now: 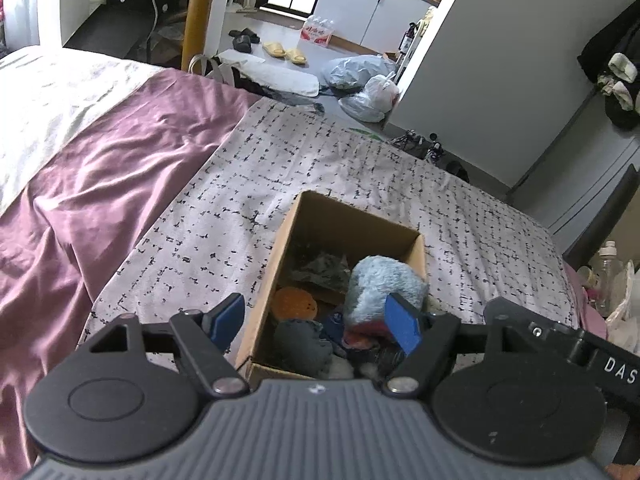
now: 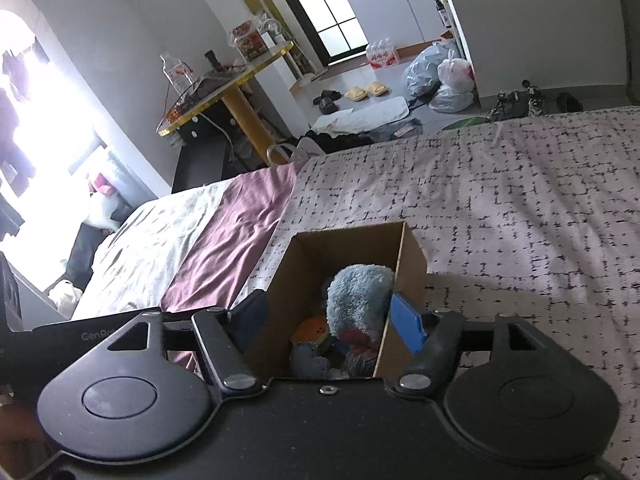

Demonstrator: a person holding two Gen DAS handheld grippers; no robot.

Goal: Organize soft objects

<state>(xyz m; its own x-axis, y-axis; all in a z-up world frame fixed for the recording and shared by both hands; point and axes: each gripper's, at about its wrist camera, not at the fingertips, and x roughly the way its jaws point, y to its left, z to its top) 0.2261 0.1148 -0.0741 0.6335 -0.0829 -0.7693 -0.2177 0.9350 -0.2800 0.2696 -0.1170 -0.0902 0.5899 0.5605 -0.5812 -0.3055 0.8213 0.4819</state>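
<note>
An open cardboard box (image 1: 352, 220) (image 2: 344, 248) stands on the patterned blanket. Inside lie a fluffy light-blue plush (image 1: 380, 284) (image 2: 356, 300), a round orange toy (image 1: 296, 304) (image 2: 312, 330), a dark grey plush (image 1: 300, 344) (image 2: 308, 360) and other soft items. My left gripper (image 1: 316, 326) hangs open over the box's near end, its right pad in front of the blue plush and holding nothing. My right gripper (image 2: 328, 322) is open too, with a finger on either side of the box's near end. Its body shows at the right edge of the left wrist view.
The black-and-white patterned blanket (image 1: 360, 160) covers the bed beside a purple sheet (image 1: 100, 184). Beyond the foot of the bed are slippers (image 1: 284, 52), plastic bags (image 1: 368, 84) and a round table on a yellow leg (image 2: 248, 120). A bottle (image 1: 608, 264) stands by the bed's right side.
</note>
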